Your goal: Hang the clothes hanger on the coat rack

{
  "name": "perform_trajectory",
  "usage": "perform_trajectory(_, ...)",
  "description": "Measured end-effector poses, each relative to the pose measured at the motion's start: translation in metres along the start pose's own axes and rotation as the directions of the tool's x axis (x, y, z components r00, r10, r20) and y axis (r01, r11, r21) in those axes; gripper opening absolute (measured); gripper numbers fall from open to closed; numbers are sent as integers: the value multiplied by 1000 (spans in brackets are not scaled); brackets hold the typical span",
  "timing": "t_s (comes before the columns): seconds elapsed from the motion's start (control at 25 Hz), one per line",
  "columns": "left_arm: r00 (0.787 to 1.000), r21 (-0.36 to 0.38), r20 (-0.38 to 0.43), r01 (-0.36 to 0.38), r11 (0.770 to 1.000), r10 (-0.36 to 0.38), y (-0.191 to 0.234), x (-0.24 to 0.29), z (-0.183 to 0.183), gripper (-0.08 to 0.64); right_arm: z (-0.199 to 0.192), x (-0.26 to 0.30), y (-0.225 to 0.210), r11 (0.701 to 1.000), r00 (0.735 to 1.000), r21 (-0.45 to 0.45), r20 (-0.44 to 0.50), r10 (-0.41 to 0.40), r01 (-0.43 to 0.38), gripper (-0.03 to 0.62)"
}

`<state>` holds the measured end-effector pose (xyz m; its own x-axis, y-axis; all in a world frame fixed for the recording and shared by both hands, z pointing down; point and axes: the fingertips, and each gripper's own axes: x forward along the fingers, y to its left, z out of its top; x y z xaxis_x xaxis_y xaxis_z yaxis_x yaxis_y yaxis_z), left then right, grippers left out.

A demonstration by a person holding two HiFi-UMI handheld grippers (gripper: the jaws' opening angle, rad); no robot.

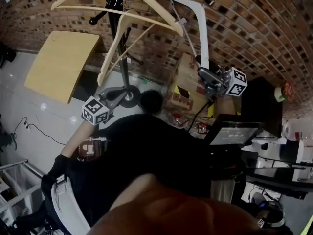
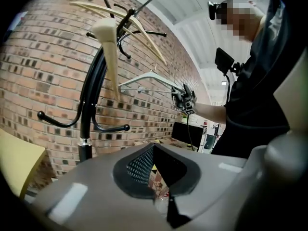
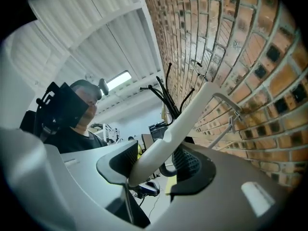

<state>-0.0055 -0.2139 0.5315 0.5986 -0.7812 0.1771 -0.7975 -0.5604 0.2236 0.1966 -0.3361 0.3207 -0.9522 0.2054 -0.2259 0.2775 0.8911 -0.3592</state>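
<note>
Right gripper view: the right gripper point(image 3: 153, 163) has its fingers clamped on the end of one arm of the white hanger point(image 3: 192, 114). The hanger's wire hook is at the far end, near the brick wall.

Head view: the hanger is held up to the right of the coat rack point(image 1: 117, 18) and apart from it. Wooden hangers point(image 1: 146, 16) already crowd the rack's top pegs. The left gripper point(image 1: 121, 94) is empty, with its fingers together.

Judgement: the off-centre grip invites swing. Move slowly, aim the hook at a free peg, and seat it fully before letting go.
</note>
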Motion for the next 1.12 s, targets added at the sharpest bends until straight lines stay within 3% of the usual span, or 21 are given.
perform_trajectory(0.24,999,-9,-3,-51,999,51,9,4,4,-8,10,-7,-15,992,991,17,-47,124,-124,239)
perform_trajectory(0.52,987,-32,40,-151,988,153,10,42,15,-8,51,-30,-55,949,938,15,-154,312,-313,239)
perform_trajectory(0.84,964,-78,75,-249,965,255,14,71,32,-8,85,-11,-101,847,818,48,-236,525,-529,239)
perform_trajectory(1.12,943,-31,31,-331,943,331,23,68,37,-8,93,26,-127,772,726,76,-294,622,-631,239)
